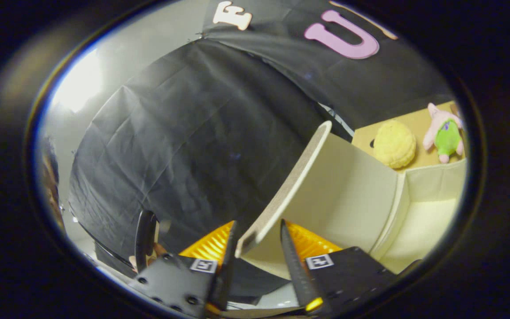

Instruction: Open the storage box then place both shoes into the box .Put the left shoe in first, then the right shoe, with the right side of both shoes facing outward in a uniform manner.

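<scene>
Gripper [257, 232]: fingers narrowly apart, the lid's corner between them; whether both press on it, I cannot tell.
Lid [288, 186]: raised, tilted up from the storage box [361, 199], open beyond the fingers.
Beyond the box: yellow plush [394, 144] beside pink-and-green plush [444, 133].

Gripper [257, 230] fingers straddle the raised lid [288, 186] edge of the open storage box [414, 212]; gap visible.

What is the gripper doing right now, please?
Gripper: its fingers straddle the edge of the raised beige fabric lid of the cream storage box; whether they press on it cannot be told.
</scene>
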A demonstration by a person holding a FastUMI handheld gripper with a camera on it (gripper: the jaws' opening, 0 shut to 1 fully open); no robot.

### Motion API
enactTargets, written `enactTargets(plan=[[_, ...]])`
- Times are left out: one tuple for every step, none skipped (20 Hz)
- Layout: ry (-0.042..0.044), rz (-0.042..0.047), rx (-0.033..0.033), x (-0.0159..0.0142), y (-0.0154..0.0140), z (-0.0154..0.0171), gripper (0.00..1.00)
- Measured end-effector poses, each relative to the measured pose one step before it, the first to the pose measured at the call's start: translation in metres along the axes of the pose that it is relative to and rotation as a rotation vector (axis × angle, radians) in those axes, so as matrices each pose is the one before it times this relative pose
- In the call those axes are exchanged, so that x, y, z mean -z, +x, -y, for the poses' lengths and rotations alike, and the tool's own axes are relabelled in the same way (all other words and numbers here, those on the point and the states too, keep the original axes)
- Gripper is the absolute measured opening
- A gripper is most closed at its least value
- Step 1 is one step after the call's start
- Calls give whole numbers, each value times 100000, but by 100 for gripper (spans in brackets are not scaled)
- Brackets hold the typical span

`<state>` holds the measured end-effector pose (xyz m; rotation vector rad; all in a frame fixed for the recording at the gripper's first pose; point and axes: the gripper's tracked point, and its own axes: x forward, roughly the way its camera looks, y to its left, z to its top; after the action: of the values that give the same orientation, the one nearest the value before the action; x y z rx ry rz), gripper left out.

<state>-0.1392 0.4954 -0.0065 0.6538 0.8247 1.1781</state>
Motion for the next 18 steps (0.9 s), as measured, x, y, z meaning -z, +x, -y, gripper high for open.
enactTargets(plan=[[-3262,988,618,-151,-232,214,65],[-2527,1375,1216,-173,-190,489,76],[-2372,1262,2151,-67,-444,620,87],[-2487,1106,2394,-438,-506,705,99],[-2518,1531,2308,-241,-681,750,99],[-2383,1789,2259,-437,-836,758,99],[-1895,1853,2540,-396,-767,846,99],[-1157,1543,2765,-492,-690,864,99],[-716,1240,2605,-292,-798,1108,100],[-425,1202,3066,-273,-803,1323,100],[-388,1104,3034,-339,-955,1279,100],[-770,1170,3211,-307,-933,1202,100],[-1309,1248,3491,-365,-976,1338,100],[-1733,1117,3737,-238,-895,1626,100],[-1874,913,3704,-244,-965,1513,100],[-1578,913,3449,-191,-814,1590,100],[-1099,847,3194,-67,-761,1625,100],[-673,768,3185,-72,-786,1709,100]])
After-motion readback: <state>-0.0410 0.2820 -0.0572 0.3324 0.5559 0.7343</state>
